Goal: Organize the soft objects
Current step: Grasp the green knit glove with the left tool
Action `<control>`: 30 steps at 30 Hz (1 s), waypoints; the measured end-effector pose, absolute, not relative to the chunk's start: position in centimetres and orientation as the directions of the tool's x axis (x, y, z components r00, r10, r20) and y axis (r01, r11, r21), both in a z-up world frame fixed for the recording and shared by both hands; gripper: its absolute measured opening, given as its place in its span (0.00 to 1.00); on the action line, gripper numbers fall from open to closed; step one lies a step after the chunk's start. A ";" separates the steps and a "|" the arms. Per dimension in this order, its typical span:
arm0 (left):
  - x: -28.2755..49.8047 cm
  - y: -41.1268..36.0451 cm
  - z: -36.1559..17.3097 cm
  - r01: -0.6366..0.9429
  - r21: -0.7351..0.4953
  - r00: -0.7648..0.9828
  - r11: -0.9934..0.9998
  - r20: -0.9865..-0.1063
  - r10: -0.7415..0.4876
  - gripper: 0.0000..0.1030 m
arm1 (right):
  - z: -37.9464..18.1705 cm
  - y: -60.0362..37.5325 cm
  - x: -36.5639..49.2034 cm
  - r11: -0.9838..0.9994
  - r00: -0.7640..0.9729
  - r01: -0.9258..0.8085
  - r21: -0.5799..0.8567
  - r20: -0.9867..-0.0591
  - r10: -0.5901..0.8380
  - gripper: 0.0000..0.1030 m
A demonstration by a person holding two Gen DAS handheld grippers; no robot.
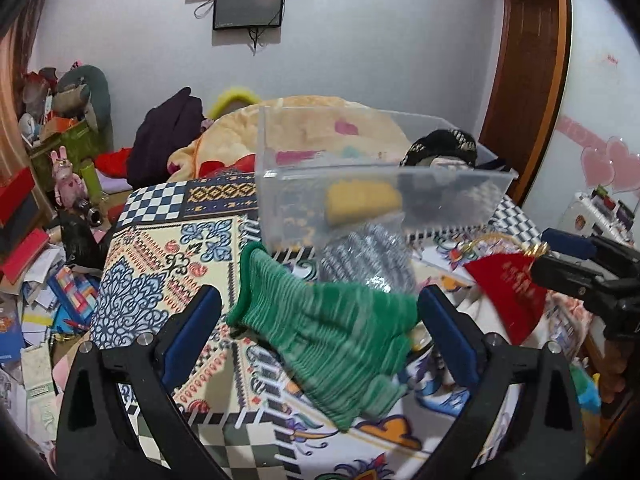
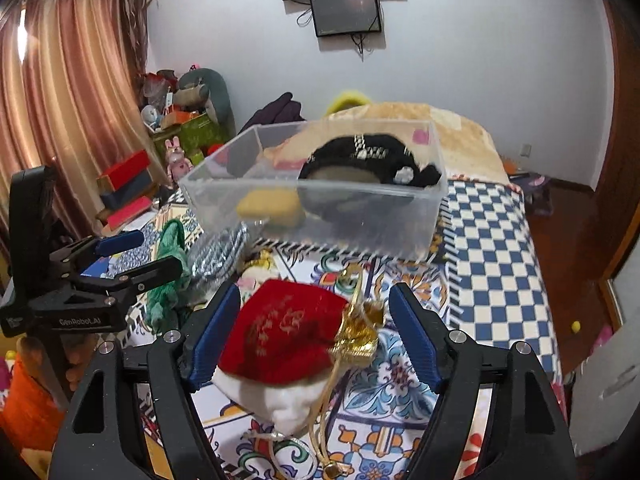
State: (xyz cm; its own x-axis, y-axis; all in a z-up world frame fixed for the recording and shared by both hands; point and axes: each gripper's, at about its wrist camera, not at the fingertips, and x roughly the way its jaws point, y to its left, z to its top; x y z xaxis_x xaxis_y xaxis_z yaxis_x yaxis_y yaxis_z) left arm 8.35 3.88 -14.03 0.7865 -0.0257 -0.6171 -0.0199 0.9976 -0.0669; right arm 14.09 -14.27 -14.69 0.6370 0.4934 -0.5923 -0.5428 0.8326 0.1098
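Observation:
A green knit glove (image 1: 332, 344) lies on the patterned bedspread between the open jaws of my left gripper (image 1: 320, 312); it also shows in the right wrist view (image 2: 166, 280). A red drawstring pouch with gold cord (image 2: 284, 332) lies between the open jaws of my right gripper (image 2: 316, 320); it also shows in the left wrist view (image 1: 512, 288). A clear plastic box (image 2: 320, 204) behind them holds a black knit hat (image 2: 372, 160) and a yellow sponge (image 2: 268, 204). A silver scrubber (image 1: 368, 260) lies in front of the box (image 1: 376, 184).
The patterned bedspread (image 2: 496, 240) covers the bed. A beige blanket (image 1: 320, 116) and dark clothes (image 1: 168, 136) lie behind the box. Boxes, books and toys (image 1: 44, 240) are heaped on the floor at the left. A wooden door frame (image 1: 532, 60) is at the right.

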 end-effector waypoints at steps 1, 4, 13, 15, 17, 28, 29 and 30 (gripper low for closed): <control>8.2 3.9 -14.2 -0.021 -0.066 0.787 0.998 -0.616 -0.024 0.97 | -14.9 -14.2 14.0 0.831 0.635 -0.547 0.104 -0.595 0.493 0.72; 7.9 4.1 -14.6 -0.018 -0.078 0.786 0.997 -0.618 -0.034 0.97 | -15.5 -13.8 13.4 0.832 0.645 -0.551 0.066 -0.600 0.474 0.72; 7.6 3.2 -15.6 0.030 -0.082 0.771 0.996 -0.633 -0.076 0.63 | -15.9 -15.2 13.1 0.843 0.651 -0.532 0.078 -0.600 0.466 0.41; 7.5 3.2 -15.6 0.035 -0.087 0.770 0.996 -0.632 -0.082 0.55 | -15.7 -15.2 12.9 0.843 0.654 -0.532 0.078 -0.595 0.468 0.33; 7.3 3.2 -15.6 0.039 -0.090 0.771 0.995 -0.631 -0.087 0.49 | -15.7 -15.2 12.8 0.844 0.657 -0.532 0.073 -0.592 0.466 0.28; 5.9 4.5 -13.9 0.026 -0.157 0.797 0.987 -0.593 -0.115 0.14 | -14.6 -15.5 12.2 0.837 0.668 -0.540 0.085 -0.561 0.489 0.08; 5.7 4.5 -13.7 0.022 -0.153 0.803 0.988 -0.586 -0.109 0.14 | -14.4 -15.6 12.1 0.837 0.670 -0.540 0.089 -0.556 0.492 0.07; 5.7 4.6 -13.5 0.024 -0.156 0.807 0.987 -0.580 -0.112 0.14 | -14.1 -15.7 12.0 0.837 0.674 -0.540 0.090 -0.549 0.494 0.07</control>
State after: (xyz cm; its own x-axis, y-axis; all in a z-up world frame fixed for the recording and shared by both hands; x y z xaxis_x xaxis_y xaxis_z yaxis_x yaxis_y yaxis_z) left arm 5.67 4.56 -13.45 0.8066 -0.1117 -0.5805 0.0244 0.9874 -0.1561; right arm 11.99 -15.65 -14.13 0.6738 0.4942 -0.5493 -0.5401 0.8368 0.0904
